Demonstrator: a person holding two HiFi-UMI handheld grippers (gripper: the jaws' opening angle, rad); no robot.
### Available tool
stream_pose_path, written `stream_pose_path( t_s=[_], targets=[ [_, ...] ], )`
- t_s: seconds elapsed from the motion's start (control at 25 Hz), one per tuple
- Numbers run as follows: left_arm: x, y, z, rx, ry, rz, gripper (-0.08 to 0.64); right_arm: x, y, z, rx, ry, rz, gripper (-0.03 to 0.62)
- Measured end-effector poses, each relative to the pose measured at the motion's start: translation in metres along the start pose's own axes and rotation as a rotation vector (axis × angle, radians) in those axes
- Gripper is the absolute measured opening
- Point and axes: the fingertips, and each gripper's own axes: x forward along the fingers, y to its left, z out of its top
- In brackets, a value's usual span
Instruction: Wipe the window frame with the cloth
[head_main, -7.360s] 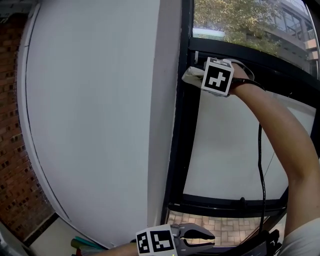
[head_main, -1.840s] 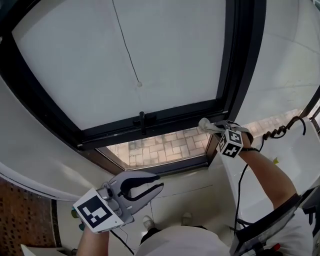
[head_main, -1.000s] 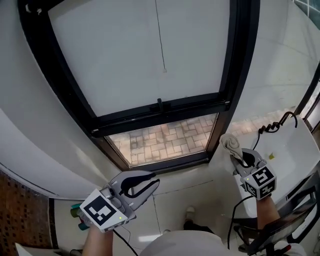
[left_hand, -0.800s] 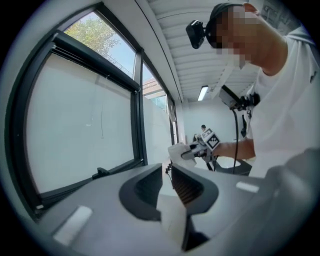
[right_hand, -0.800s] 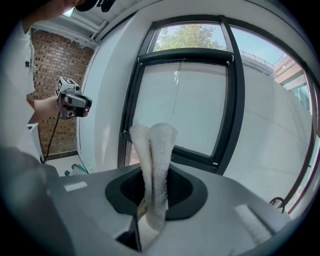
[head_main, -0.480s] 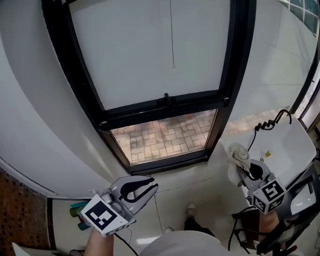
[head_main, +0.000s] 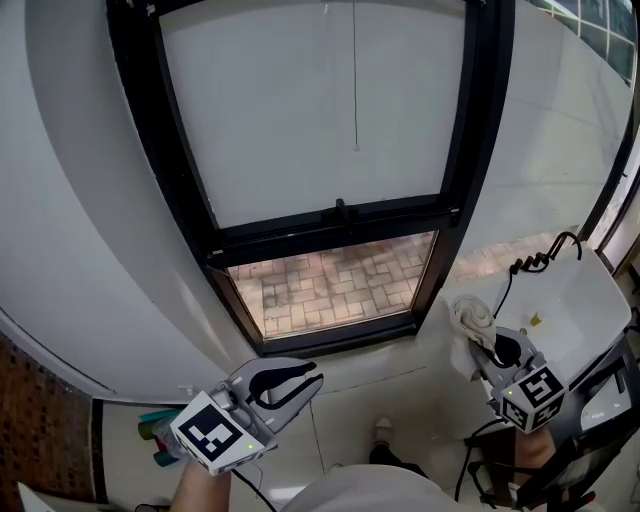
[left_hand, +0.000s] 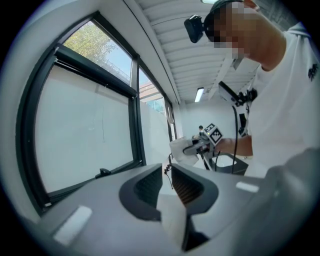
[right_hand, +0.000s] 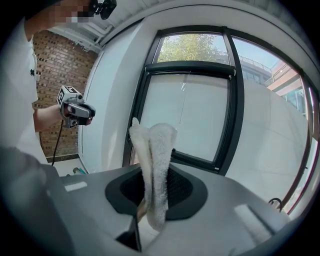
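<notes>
The black window frame (head_main: 330, 222) fills the upper head view, with a pale blind behind the glass and brick paving showing through its low pane. My right gripper (head_main: 487, 345) is at the lower right, away from the frame and shut on a white cloth (head_main: 470, 318). In the right gripper view the cloth (right_hand: 152, 165) stands up from between the jaws, with the frame (right_hand: 235, 100) beyond. My left gripper (head_main: 312, 378) hangs low at the left, jaws shut on nothing and well short of the frame. In the left gripper view the jaws nearly touch (left_hand: 167, 172).
A small black handle (head_main: 342, 210) sits on the frame's middle bar and a thin blind cord (head_main: 355, 80) hangs above it. A coiled black cable (head_main: 535, 258) and a white surface (head_main: 590, 300) lie at the right. Green bottles (head_main: 160, 440) stand on the floor at the lower left.
My right gripper has come off the window frame with the cloth and dropped to the lower right. The left gripper has stayed low and shut. The view has tilted toward the floor.
</notes>
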Motion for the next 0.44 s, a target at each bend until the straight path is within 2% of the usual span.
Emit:
stream_pose_path(
  t_s=[0.44],
  targets=[
    [0.0018, 0.0021, -0.0017, -0.002, 0.0, -0.006, 0.077, 0.0039, 0.0031, -0.0055, 0.017, 0.009, -0.002, 0.071]
  ],
)
